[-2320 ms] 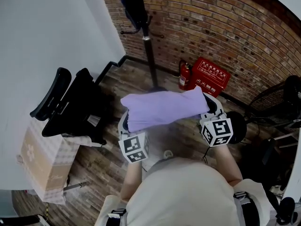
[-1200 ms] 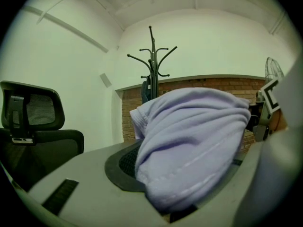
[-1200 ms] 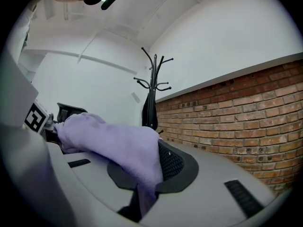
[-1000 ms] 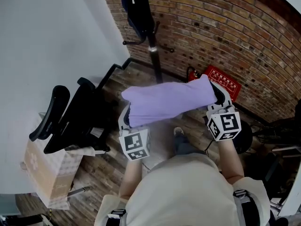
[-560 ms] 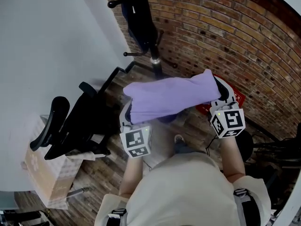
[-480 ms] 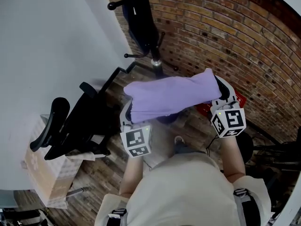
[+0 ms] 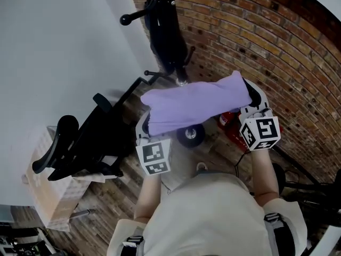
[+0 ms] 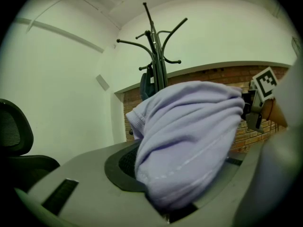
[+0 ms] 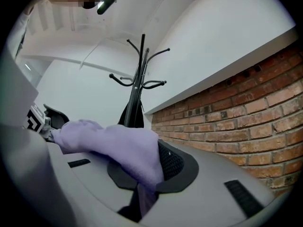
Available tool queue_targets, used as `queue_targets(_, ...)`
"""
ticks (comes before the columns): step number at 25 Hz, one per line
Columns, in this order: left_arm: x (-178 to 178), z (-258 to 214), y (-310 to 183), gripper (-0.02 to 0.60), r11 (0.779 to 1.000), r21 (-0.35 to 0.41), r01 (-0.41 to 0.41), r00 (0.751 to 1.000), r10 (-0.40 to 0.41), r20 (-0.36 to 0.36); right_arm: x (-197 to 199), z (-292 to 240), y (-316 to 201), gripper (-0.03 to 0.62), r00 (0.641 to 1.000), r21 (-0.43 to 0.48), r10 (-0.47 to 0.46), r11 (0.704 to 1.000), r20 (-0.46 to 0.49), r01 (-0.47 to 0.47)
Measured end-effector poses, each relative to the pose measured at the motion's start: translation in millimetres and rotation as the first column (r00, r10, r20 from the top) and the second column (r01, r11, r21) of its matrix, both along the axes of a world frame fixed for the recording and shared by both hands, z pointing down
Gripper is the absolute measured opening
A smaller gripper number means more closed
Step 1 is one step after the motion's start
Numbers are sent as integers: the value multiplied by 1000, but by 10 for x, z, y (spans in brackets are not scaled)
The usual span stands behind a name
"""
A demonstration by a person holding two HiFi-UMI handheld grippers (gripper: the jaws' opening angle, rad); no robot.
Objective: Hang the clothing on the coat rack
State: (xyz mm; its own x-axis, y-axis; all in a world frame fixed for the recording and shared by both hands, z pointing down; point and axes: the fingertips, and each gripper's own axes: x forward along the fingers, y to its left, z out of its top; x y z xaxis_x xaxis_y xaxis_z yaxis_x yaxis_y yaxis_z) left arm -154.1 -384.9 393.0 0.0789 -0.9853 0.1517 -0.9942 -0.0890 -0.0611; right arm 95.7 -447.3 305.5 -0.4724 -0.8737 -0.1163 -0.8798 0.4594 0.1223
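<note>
**A:** Where is the sweater?

**B:** The purple sweater (image 7: 194,108) hangs in the air in front of the person's chest, stretched between the two tools. The left gripper (image 7: 143,128) pinches its 8 o'clock end and the right gripper (image 7: 254,101) its 3 o'clock end.

**A:** Can you see the jaws from the head view?

**B:** No. Cloth drapes over both sets of tips there, so only the marker cubes and bodies show. In the left gripper view the jaws clamp a thick bunch that fills the gap. In the right gripper view they are nearly together on a thin fold, which trails down between them.

**A:** And the coat rack?

**B:** The coat rack (image 7: 180,76) is near, at 12 o'clock from the sweater. The head view crops its top, and the sweater hides the lower pole. A round base shows under the cloth. A dark garment (image 7: 166,36) hangs on the rack. Only the gripper views show the full crown of curved hooks.

**A:** What else is there?

**B:** An office chair (image 7: 80,143) is at 9 o'clock, with a cardboard box (image 7: 45,196) at 8. A brick wall (image 7: 266,41) is at 2. Something red (image 7: 229,122) sits behind the right gripper, mostly hidden, and I cannot tell what it is.
</note>
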Motion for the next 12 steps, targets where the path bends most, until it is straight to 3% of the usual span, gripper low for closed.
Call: queue_targets(12,-7,44,-550,107,999,-19,51,998,-50,28,-93,-68,-763,25,998,22,-62,998,-28,63)
